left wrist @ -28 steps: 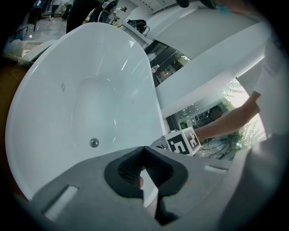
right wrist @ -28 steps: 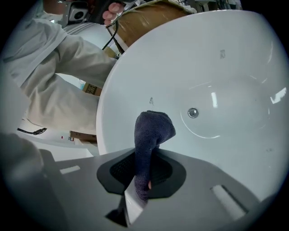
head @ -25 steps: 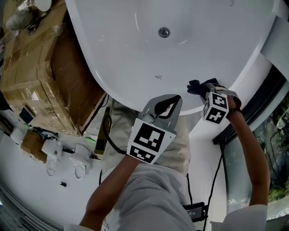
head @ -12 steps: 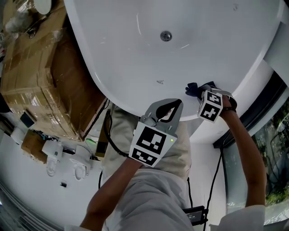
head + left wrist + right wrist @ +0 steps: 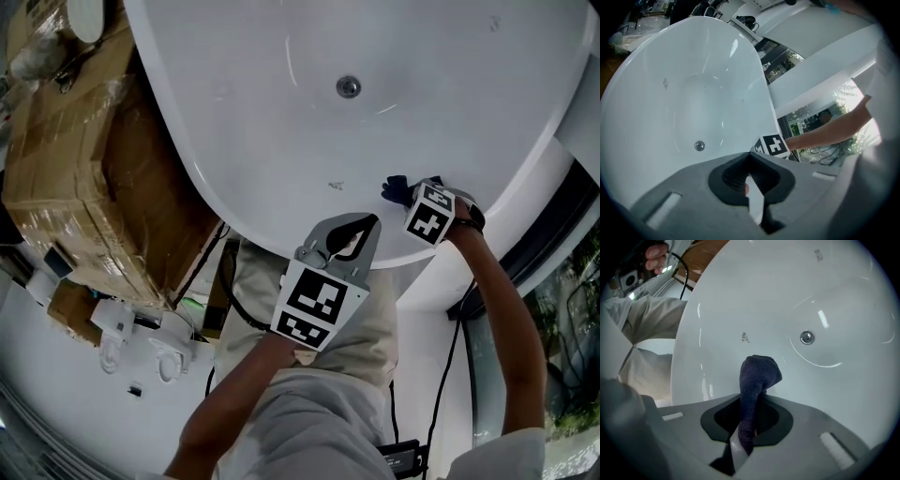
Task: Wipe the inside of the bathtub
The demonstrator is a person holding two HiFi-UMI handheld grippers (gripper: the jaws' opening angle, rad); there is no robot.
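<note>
The white bathtub (image 5: 281, 112) fills the top of the head view, its round drain (image 5: 348, 87) near the middle. My right gripper (image 5: 409, 194) is shut on a dark blue cloth (image 5: 395, 188), which it presses on the tub's near inner wall, right of a small dark mark (image 5: 336, 185). In the right gripper view the cloth (image 5: 757, 378) stands up from the right gripper (image 5: 750, 413), with the drain (image 5: 807, 337) beyond it. My left gripper (image 5: 361, 227) hangs over the tub's near rim, shut and holding nothing. The left gripper view shows the left gripper (image 5: 751, 180) and the tub (image 5: 670, 103).
Wrapped cardboard boxes (image 5: 84, 159) stand close against the tub's left side. White fittings (image 5: 112, 328) lie on the floor at lower left. A dark window frame (image 5: 553, 234) runs along the right, and a black cable (image 5: 450, 375) hangs beside my legs.
The right gripper has slid the cloth a little left along the tub's near wall, towards the drain. The left gripper has barely moved.
</note>
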